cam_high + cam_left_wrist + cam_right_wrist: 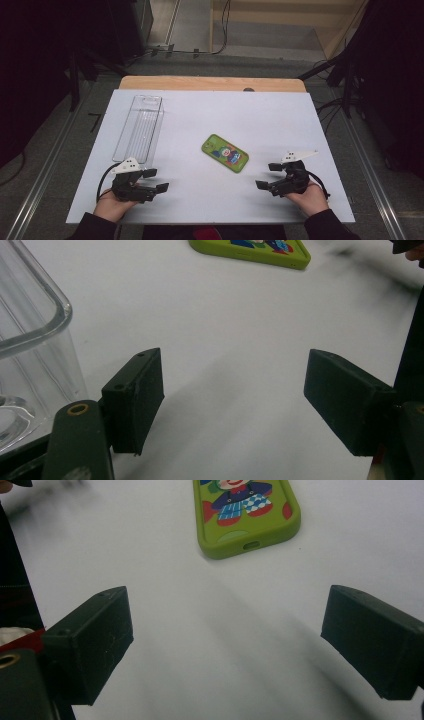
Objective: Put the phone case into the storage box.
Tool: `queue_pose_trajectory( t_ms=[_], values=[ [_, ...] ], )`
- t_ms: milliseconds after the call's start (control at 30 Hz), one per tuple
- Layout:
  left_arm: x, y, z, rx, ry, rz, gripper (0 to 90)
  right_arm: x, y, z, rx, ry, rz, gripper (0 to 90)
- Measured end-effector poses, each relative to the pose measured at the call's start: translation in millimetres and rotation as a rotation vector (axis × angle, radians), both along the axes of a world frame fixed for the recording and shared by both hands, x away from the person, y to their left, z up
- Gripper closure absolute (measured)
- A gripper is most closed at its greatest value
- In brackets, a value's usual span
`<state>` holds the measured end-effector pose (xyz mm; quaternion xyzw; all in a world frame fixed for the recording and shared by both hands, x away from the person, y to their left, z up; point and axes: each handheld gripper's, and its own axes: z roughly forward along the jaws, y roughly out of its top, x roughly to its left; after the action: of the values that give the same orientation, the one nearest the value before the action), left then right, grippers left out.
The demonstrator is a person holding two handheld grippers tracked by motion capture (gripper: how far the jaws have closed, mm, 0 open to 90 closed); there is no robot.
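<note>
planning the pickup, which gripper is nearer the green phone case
Right. The right gripper sits just right of and below the green phone case; the left gripper is farther, down to its left.

Phone case (252,251) cut off by top edge.

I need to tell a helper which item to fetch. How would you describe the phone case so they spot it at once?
On the white table top, look near the middle, between the clear plastic tray at the left and the right gripper. There lies the phone case, flat and slanted: the one lime-green thing, with a cartoon clown printed on it.
</note>
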<state>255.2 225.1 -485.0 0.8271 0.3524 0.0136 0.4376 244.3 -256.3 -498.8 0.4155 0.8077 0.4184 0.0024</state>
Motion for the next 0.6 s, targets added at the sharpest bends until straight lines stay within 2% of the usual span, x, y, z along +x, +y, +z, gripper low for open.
queue_pose_trajectory(
  t_ms=[600],
  values=[
    [2.1,1.2,-0.8,-0.01,0.007,0.006,24.3,-1.0,-4.1,-0.4,-0.016,0.002,-0.013,4.8]
  ],
)
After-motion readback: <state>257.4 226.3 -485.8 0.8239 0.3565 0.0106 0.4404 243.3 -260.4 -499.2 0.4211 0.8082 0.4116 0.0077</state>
